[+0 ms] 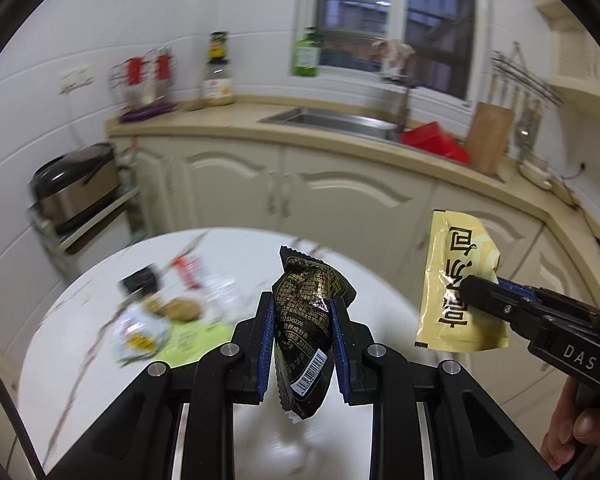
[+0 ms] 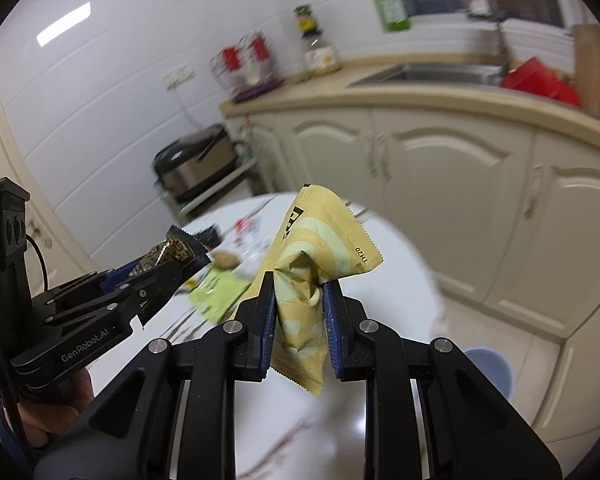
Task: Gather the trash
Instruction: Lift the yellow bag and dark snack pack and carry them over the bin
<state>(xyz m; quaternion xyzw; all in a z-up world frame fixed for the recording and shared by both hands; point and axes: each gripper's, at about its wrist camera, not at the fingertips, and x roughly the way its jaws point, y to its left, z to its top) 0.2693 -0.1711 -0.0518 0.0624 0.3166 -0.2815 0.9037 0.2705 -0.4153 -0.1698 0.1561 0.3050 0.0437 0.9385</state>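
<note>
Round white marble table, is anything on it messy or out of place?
Yes. Litter is strewn across the far side of the round white marble table: a light green wrapper, a white and yellow packet, brown food scraps and a small black item.

Black wrapper [image 1: 306, 312] with gold print and a white barcode; pale yellow wrapper [image 1: 458, 280] with black characters and lighter rings; white, brown-veined marble table [image 1: 260, 256]; blue gripper pads [image 1: 265, 344].
</note>
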